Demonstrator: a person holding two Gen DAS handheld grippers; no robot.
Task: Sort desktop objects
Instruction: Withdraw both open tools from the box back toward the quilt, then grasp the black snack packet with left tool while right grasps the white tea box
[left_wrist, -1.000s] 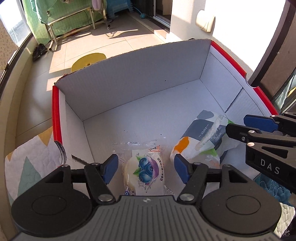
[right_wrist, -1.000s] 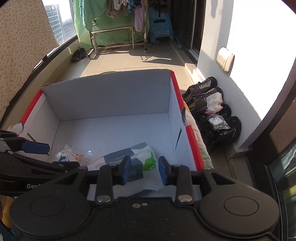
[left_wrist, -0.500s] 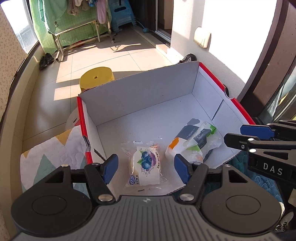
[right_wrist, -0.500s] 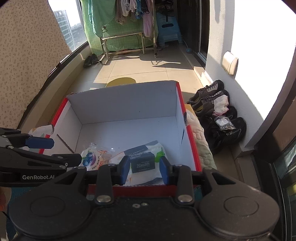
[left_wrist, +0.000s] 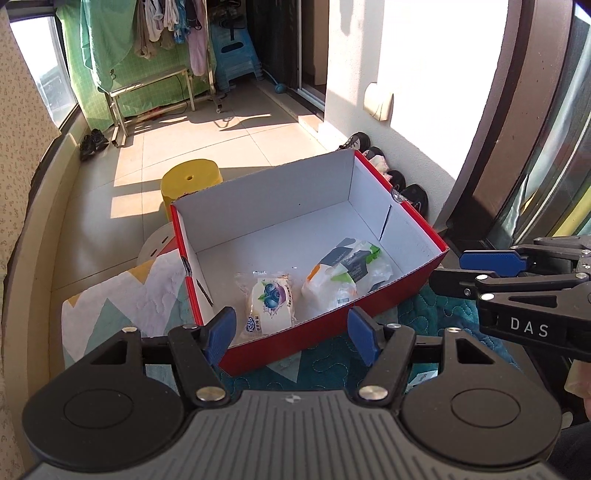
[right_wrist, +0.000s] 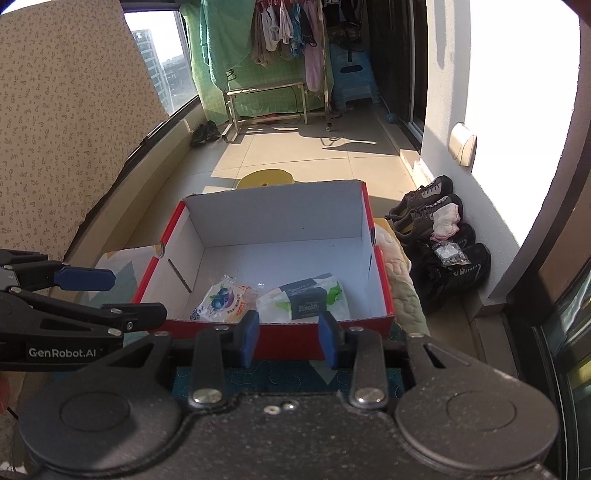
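A red box with a white inside (left_wrist: 413, 229) (right_wrist: 380, 266) stands on a quilted cloth. In it lie a blueberry snack packet (left_wrist: 271, 304) (right_wrist: 223, 301) on the left and a white tissue pack with a dark label (left_wrist: 347, 271) (right_wrist: 306, 301) on the right. My left gripper (left_wrist: 293, 334) is open and empty, held above the box's near edge. My right gripper (right_wrist: 288, 341) is open and empty, also just short of the near edge. Each gripper shows in the other's view, the right one (left_wrist: 491, 275) and the left one (right_wrist: 96, 295).
The teal and patterned quilt (left_wrist: 122, 291) covers the surface under the box. A yellow stool (left_wrist: 192, 181) stands on the floor behind it. Several shoes (right_wrist: 439, 229) line the wall on the right. A drying rack with clothes (right_wrist: 280, 48) stands far back.
Both grippers have drawn back and up from inside the box to its near edge. The packet and tissue pack stay lying in the box.
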